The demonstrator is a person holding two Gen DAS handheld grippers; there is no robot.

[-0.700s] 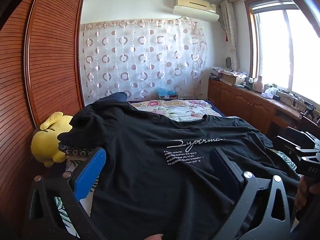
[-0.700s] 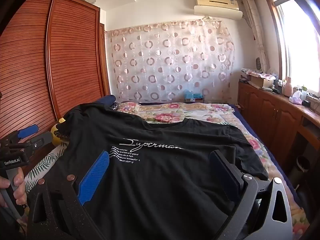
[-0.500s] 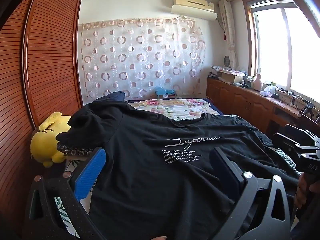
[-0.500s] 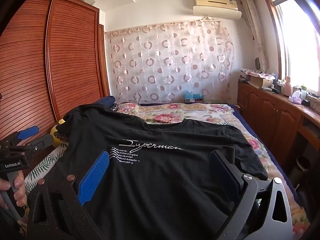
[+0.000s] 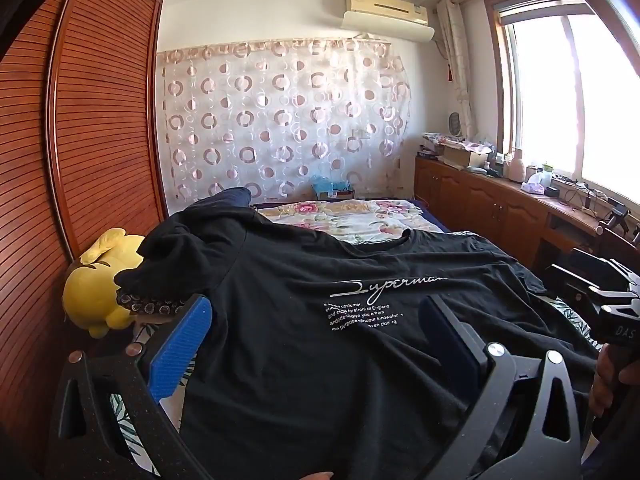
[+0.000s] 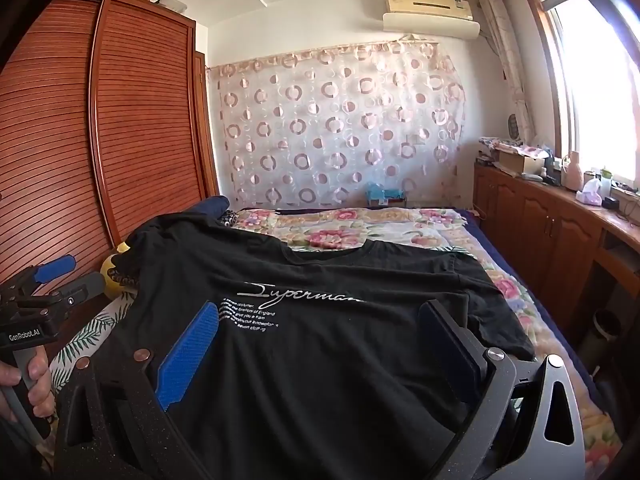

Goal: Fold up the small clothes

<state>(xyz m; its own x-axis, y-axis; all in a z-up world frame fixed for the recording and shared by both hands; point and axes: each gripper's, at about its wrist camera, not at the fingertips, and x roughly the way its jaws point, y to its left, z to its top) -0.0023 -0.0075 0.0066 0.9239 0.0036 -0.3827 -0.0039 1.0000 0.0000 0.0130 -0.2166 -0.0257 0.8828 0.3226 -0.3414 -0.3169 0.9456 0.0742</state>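
Observation:
A black T-shirt (image 5: 312,336) with white "Superman" print lies spread front-up on the bed; it also shows in the right wrist view (image 6: 328,320). Its left sleeve is draped over a pillow. My left gripper (image 5: 316,336) is open and empty, hovering over the shirt's lower left part. My right gripper (image 6: 320,340) is open and empty over the shirt's lower right part. Each gripper also shows at the edge of the other's view, the left one (image 6: 60,280) and the right one (image 5: 592,284), both held by hands.
A yellow plush toy (image 5: 96,292) lies at the bed's left side by the wooden wardrobe (image 5: 80,160). A floral quilt (image 6: 352,228) covers the far bed. Wooden cabinets (image 6: 552,224) with clutter run under the window at right.
Both views have shifted only slightly; the grippers stay open over the shirt. The shirt has not moved.

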